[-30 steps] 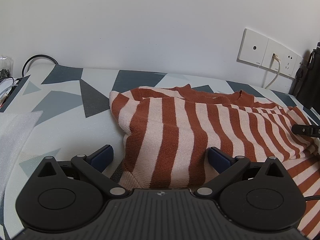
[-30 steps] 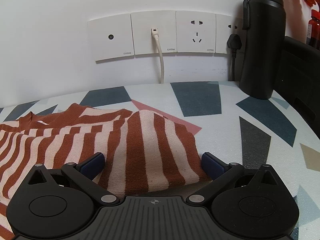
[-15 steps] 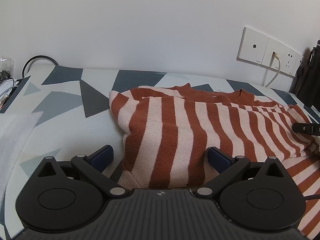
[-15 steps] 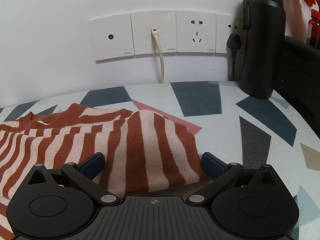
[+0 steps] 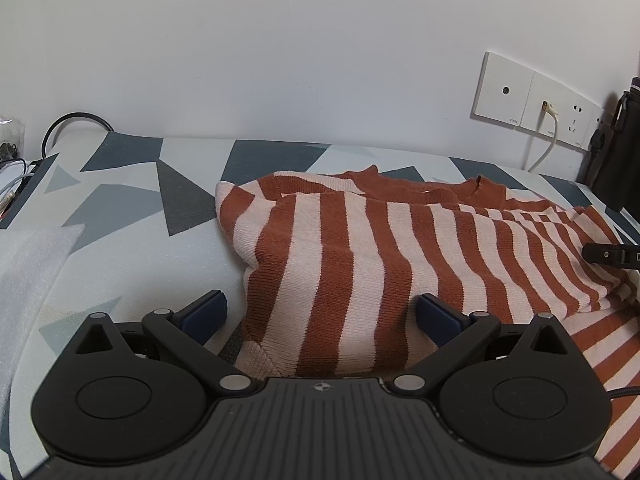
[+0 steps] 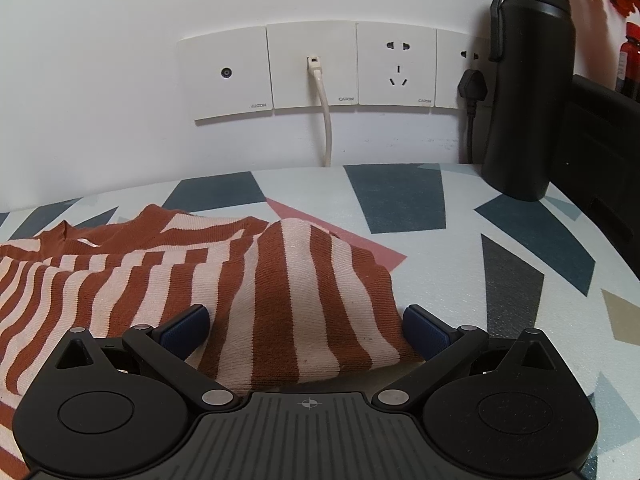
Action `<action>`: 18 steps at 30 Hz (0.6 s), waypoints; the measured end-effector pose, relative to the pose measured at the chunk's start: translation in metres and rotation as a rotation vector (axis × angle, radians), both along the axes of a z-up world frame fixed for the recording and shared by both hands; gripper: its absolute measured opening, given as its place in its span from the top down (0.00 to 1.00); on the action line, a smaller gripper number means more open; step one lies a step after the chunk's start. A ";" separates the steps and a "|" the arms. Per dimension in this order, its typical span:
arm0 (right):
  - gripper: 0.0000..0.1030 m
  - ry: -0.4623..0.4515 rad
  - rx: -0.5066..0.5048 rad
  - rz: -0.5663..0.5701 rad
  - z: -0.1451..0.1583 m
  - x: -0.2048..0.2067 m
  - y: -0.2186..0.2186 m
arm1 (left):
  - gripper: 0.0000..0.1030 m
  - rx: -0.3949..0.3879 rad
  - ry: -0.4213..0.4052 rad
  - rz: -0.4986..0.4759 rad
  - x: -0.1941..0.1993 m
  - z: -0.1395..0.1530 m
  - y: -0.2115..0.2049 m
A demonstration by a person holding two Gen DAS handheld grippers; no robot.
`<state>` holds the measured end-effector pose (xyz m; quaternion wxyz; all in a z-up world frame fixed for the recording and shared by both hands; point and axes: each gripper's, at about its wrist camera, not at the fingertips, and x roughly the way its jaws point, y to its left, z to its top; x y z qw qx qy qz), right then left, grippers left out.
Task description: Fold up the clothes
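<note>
Striped sweater (image 5: 392,248) lies on the patterned table (image 5: 120,208), partly folded, collar toward the wall. Left hand-held gripper (image 5: 322,314) spread wide, blue pads either side of a folded sweater edge w/ nothing pinched. Right hand-held gripper (image 6: 306,330) also wide, straddling the other folded edge (image 6: 304,280), not clamped. Black bottle (image 6: 526,80) stands at table's far right, near wall sockets (image 6: 312,68) w/ white cable plugged in.
</note>
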<state>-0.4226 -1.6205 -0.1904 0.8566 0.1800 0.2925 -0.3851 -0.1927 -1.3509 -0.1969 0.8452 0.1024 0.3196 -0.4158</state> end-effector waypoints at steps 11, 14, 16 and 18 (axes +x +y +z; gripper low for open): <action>0.01 -0.001 0.000 0.000 0.000 0.000 0.000 | 0.00 0.002 -0.002 -0.021 -0.001 0.000 -0.002; 0.01 -0.003 0.001 -0.002 0.000 0.000 0.000 | 0.00 0.003 -0.003 -0.022 -0.002 -0.001 -0.001; 0.01 -0.006 -0.003 -0.001 0.000 -0.001 0.001 | 0.00 0.007 -0.005 -0.021 -0.002 -0.001 -0.002; 0.01 -0.034 -0.015 0.013 0.003 -0.004 0.003 | 0.00 0.012 -0.008 -0.023 -0.003 0.000 -0.002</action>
